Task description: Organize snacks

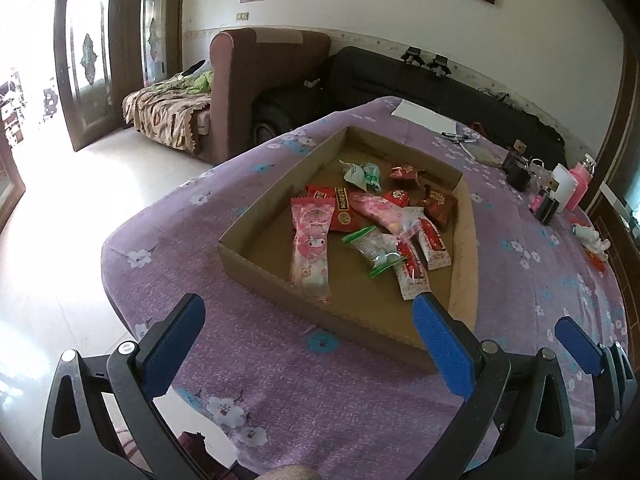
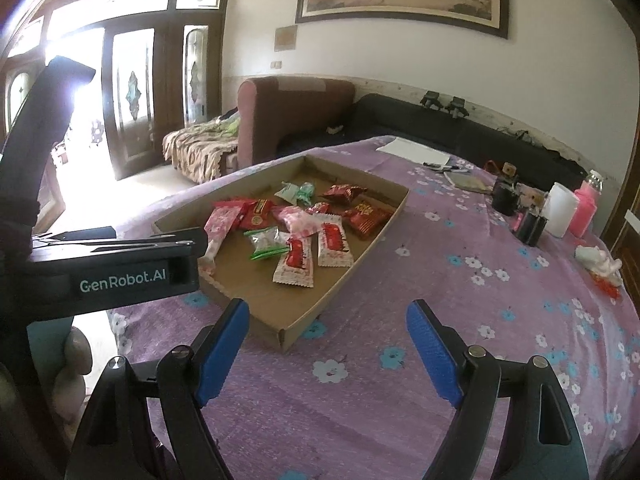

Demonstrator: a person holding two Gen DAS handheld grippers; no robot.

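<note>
Both grippers hover near the table point(image 2: 400, 420) edge, empty. Left gripper point(image 1: 308, 336) jaws spread wide; right gripper point(image 2: 328, 344) jaws spread too. Snacks point(image 2: 296, 232) lie piled inside the cardboard tray point(image 2: 304, 326), just beyond the fingers. Left gripper's body blocks the tray's near-left corner in the right view. Wrapper print too blurred to read. Far-right clutter point(image 2: 536, 208) hard to make out.
</note>
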